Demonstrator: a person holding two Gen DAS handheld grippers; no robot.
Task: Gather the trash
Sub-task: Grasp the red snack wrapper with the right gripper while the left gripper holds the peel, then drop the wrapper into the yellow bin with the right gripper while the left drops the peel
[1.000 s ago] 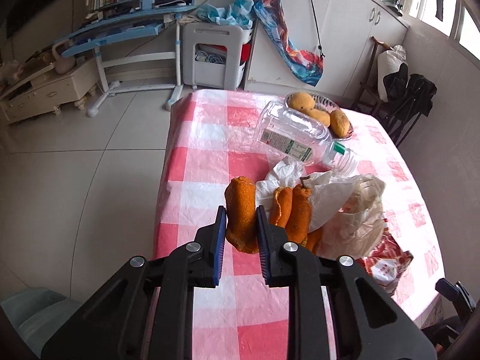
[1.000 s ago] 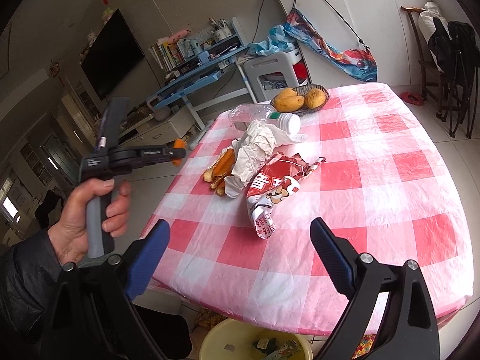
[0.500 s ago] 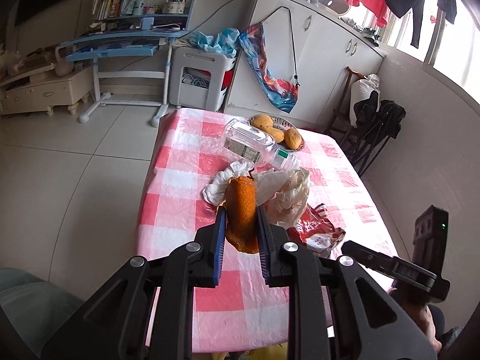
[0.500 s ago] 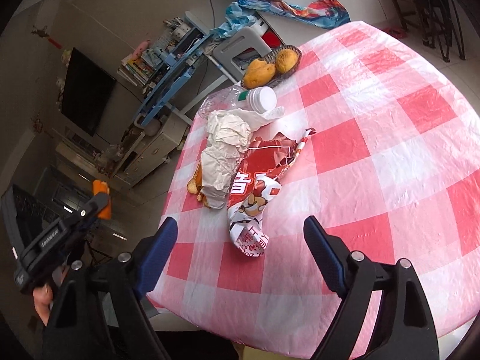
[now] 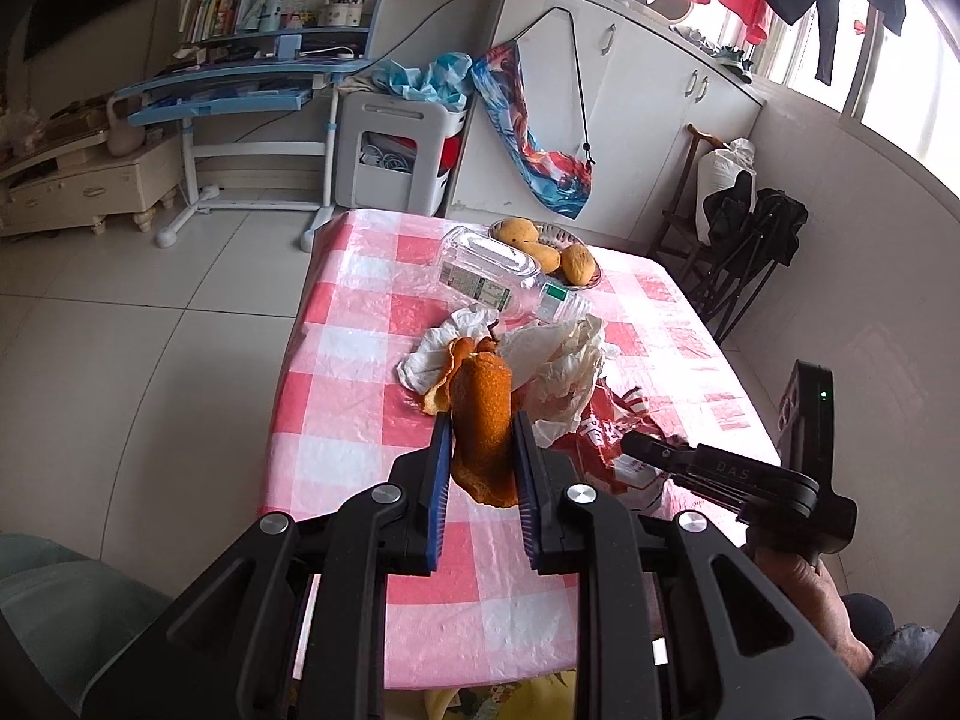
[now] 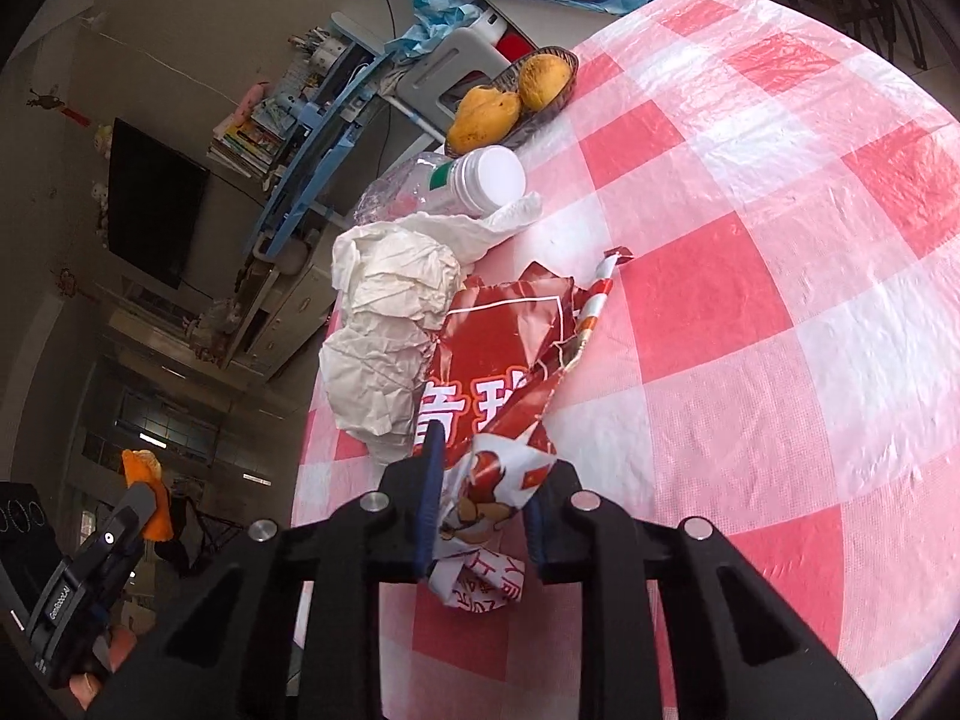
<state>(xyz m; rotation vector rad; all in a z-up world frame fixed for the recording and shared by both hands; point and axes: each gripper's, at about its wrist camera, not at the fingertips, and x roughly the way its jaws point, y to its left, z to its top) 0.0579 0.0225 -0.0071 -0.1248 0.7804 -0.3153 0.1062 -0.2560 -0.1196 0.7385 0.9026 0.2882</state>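
The left gripper pinches a curled orange fruit peel, held up above the red-and-white checked table. The right gripper is closing on a crinkly red snack bag lying on that table, beside crumpled white paper.

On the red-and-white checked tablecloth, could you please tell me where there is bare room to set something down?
The checked tablecloth is bare across the wide stretch right of the torn red snack wrapper, seen from the right wrist. It is crowded on the other side, where the crumpled white paper, clear plastic bottle, orange peel pieces and woven fruit basket cluster.
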